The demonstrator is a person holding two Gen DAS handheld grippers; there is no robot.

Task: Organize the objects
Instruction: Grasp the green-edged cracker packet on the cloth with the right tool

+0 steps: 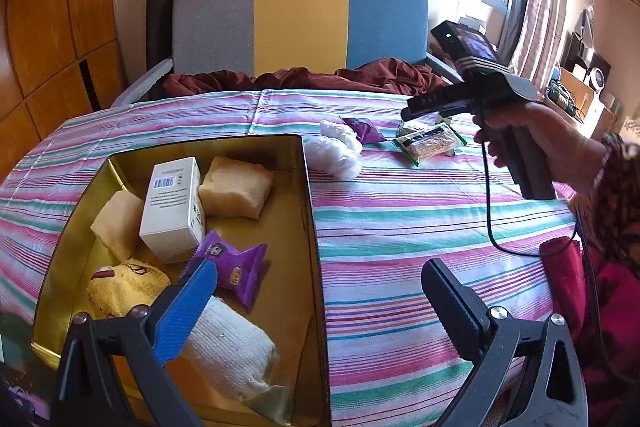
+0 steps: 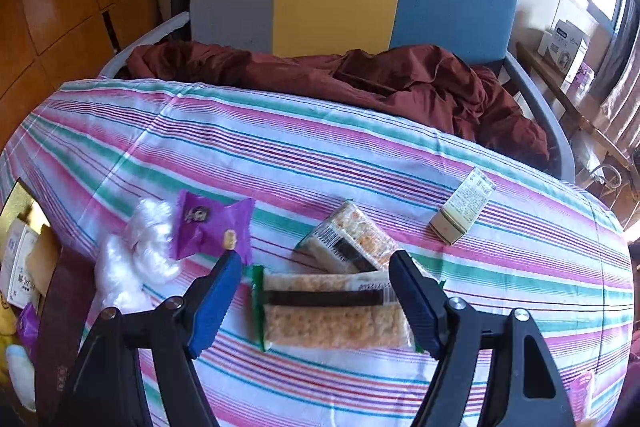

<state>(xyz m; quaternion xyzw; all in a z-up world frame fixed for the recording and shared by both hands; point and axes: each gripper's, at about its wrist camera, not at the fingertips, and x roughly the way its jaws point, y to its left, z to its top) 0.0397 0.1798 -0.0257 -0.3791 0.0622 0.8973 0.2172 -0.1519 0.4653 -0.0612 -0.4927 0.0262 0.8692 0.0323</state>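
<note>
My right gripper [image 2: 316,257] is open and points down at the striped cloth. A long cracker pack [image 2: 332,319] lies between and below its fingers, untouched. A second cracker pack [image 2: 352,243] lies just beyond, with a small cream box [image 2: 464,211] farther right. Left of them are a purple snack packet [image 2: 212,223] and a crumpled clear plastic bag [image 2: 136,259]. My left gripper [image 1: 320,267] is open and empty over the right wall of the gold tin [image 1: 312,207]. The tin holds a white box [image 1: 172,207], two cake pieces [image 1: 236,191], a purple snack [image 1: 232,263] and rolled cloths [image 1: 228,347].
A striped cloth [image 1: 400,227] covers the table. Behind it stands a grey, yellow and blue chair [image 1: 300,23] with a maroon cloth [image 2: 360,83] on its seat. A person's hand [image 1: 532,143] holds the right tool, and its cable [image 1: 490,211] hangs over the cloth. Wooden cupboards stand to the left.
</note>
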